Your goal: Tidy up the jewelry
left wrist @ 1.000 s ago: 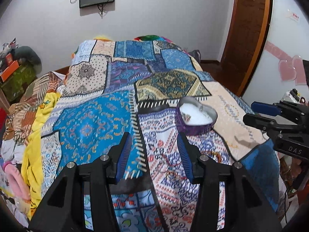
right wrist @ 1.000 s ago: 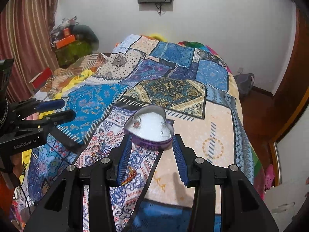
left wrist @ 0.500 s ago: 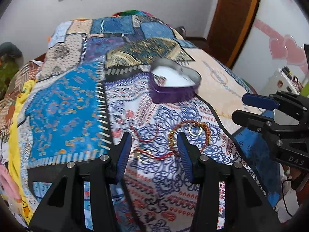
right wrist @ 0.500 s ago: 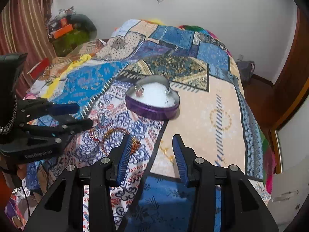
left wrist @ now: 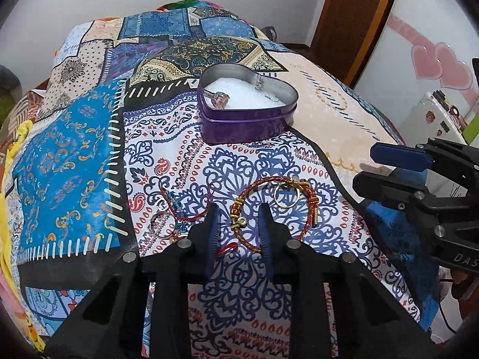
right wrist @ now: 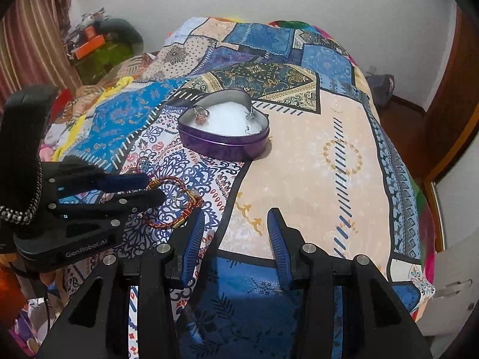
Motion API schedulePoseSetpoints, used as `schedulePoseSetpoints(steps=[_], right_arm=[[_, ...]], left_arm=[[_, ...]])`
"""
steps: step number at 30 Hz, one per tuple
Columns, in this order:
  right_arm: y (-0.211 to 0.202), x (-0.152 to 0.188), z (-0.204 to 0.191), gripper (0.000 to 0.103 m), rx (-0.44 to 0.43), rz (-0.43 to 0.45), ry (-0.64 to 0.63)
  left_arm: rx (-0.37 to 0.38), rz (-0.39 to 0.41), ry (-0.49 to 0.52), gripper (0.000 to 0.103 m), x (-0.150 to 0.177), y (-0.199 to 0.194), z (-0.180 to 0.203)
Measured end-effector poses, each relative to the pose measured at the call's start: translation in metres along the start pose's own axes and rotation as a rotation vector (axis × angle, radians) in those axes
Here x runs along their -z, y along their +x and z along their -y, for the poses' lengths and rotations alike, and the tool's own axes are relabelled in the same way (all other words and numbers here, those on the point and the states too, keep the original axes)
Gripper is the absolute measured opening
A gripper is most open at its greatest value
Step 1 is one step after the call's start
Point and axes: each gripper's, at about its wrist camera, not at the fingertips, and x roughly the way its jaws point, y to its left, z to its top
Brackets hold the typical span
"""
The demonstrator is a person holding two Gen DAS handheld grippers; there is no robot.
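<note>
A purple heart-shaped tin [left wrist: 248, 125] with white filling holds a pink-stone ring [left wrist: 220, 100] and a small silver piece [left wrist: 259, 84]; it also shows in the right wrist view [right wrist: 223, 143]. A red-and-gold braided bracelet [left wrist: 254, 191] lies on the bedspread with a gold ring [left wrist: 286, 196] inside its loop. A thin red cord [left wrist: 182, 217] and a silver ring [left wrist: 161, 224] lie to its left. My left gripper [left wrist: 238, 220] is open, its fingers on either side of the bracelet's left arc. My right gripper [right wrist: 236, 224] is open and empty over the bedspread.
The patchwork bedspread [left wrist: 74, 149] covers the whole bed. A wooden door [left wrist: 353, 15] stands at the back right. Clutter [right wrist: 98, 45] sits by the wall left of the bed, with a striped curtain [right wrist: 27, 39] beside it.
My left gripper has moved forward and down to the bracelet, and its fingers have narrowed around it. My right gripper has drawn back from the tin and lowered.
</note>
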Motion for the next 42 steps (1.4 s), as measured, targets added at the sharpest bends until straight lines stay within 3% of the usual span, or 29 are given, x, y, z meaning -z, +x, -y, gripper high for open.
schedulePoseSetpoints(steps=[3,12,26,42], right_arm=[[0.000,0.001,0.000,0.040,-0.003,-0.003,0.001],[0.003,0.000,-0.005,0.040,-0.007,-0.015,-0.018],[0.026,-0.017,-0.034,0.040,-0.045,-0.065,-0.113],[0.052,-0.030,-0.057,0.037,-0.079,-0.106,-0.189]], left_arm=[[0.001,0.010,-0.006,0.009,0.000,-0.001,-0.002],[0.026,0.097,-0.044,0.009,-0.003,-0.033,-0.010],[-0.017,0.232,-0.111,0.009,-0.002,-0.083,-0.042],[-0.025,0.222,-0.155,0.009,0.008,-0.073,-0.066]])
